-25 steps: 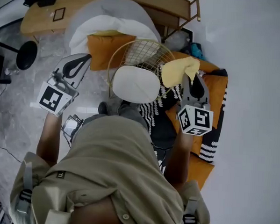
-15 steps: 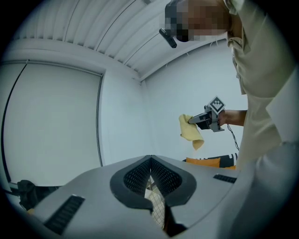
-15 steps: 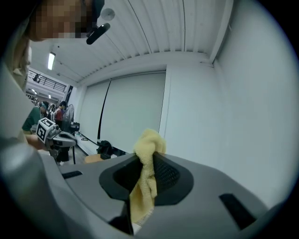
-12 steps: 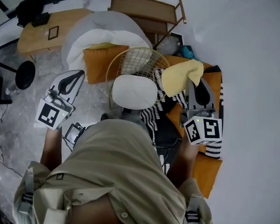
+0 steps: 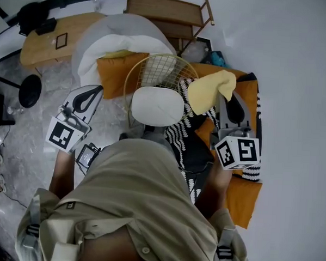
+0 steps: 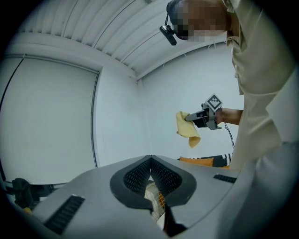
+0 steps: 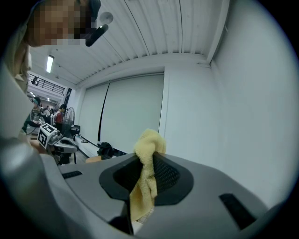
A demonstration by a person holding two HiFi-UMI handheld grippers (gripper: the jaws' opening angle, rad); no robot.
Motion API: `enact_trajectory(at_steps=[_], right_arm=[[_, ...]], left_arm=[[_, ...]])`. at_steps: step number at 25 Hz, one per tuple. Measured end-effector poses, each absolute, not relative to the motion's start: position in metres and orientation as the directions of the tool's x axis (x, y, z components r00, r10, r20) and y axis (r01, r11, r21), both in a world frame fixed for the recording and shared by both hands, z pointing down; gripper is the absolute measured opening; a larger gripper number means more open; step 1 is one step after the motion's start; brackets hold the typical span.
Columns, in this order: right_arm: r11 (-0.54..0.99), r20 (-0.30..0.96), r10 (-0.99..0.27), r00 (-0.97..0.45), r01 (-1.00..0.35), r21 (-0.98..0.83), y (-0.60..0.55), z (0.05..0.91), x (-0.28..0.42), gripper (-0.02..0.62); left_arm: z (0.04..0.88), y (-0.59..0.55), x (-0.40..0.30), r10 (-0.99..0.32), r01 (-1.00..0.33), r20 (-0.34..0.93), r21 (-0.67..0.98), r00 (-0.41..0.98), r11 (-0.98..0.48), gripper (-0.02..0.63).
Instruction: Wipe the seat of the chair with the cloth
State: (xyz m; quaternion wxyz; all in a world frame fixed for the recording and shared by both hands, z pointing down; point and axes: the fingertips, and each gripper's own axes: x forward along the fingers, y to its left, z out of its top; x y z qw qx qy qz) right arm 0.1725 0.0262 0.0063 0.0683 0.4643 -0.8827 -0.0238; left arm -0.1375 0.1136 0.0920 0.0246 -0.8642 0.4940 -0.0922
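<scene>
Step in hand: judging by the pose, the cloth is being carried toward the seat; no wiping contact shows.
Right gripper [image 5: 224, 99]: its fingers [image 7: 169, 176] are closed on the cloth [image 5: 207, 91]. A bunched fold is pinched between them and the rest hangs loose.
Left gripper [image 5: 94, 90]: its fingers [image 6: 134, 178] are drawn together with nothing between them. It is held off to the left of the chair, apart from it.
Where the cloth is: in the air, to the right of the seat [image 5: 157, 105] and above it, touching neither seat nor frame.
Doing it well: lower the cloth until the hanging part lies flat on the pad, then press lightly so fabric, not finger, meets the seat. Sweep in overlapping passes from the wire back [image 5: 155, 66] toward the front edge.
Risk: the pinch holds only a small bunch, so a hard drag could pull the cloth free. The loose end could also catch on the wire.
Left side's use: it could steady the frame if the light chair shifts.
Surface: a white, smooth, rounded pad, probably slightly cushioned. No dirt can be made out on it.
Room: a grey marbled floor [image 5: 21, 136] and a plain white wall [image 5: 303, 63]. Orange cushions [image 5: 114, 70] and a black-and-white striped fabric [image 5: 191, 135] crowd the chair's right side. A white pillow [image 5: 121, 40], a wooden tabletop [image 5: 45, 36] and a black stool [image 5: 30, 91] sit beyond.
</scene>
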Motion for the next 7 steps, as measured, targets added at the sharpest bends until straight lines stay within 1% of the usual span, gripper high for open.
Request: enact_trajectory(at_steps=[7], right_arm=[[0.566,0.112,-0.824,-0.556,-0.819,0.092,0.0327,0.0146,0.1742,0.074]], left_arm=[[0.0967,0.1207,-0.1343,-0.853,-0.846,0.135,-0.124,0.504,-0.519,0.017]])
